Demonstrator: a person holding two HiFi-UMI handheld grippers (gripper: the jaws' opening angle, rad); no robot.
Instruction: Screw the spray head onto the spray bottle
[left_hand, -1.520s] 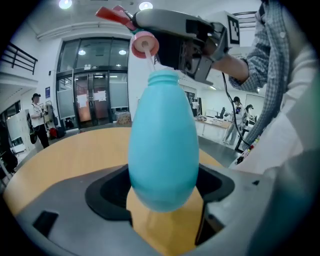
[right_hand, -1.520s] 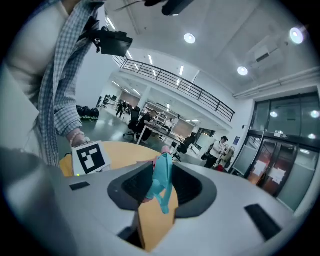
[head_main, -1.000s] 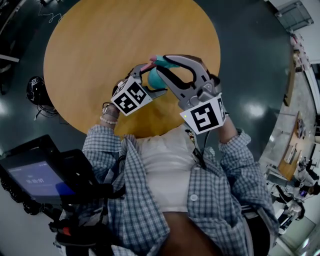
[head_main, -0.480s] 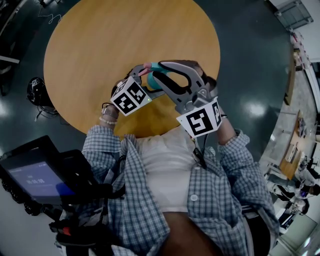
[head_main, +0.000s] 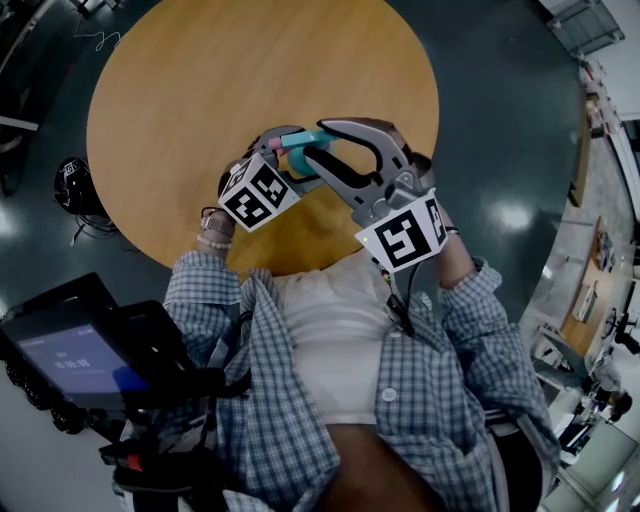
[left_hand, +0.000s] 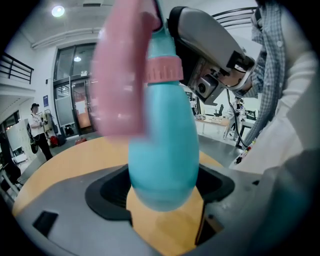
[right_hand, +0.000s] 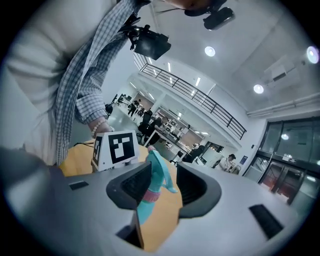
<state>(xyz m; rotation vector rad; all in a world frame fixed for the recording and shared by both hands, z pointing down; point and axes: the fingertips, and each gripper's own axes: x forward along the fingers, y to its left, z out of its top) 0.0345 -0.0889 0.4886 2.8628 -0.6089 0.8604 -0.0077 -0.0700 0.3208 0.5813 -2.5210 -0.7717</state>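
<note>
Widened slightly since half a second ago: jaws of right hand-held gripper (right_hand: 164, 187). At left, left hand-held gripper (left_hand: 165, 190) clamped on teal plastic spray bottle (left_hand: 162, 150) above round wooden counter (head_main: 200, 90). Shown by right gripper view alone: pink-collared teal spray head (right_hand: 156, 172) between parted jaws, unpinched.

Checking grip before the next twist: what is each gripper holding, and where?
Left gripper clamps the bottle by its lower body. Right gripper holds nothing; its jaws have just been opening round the spray head.
</note>
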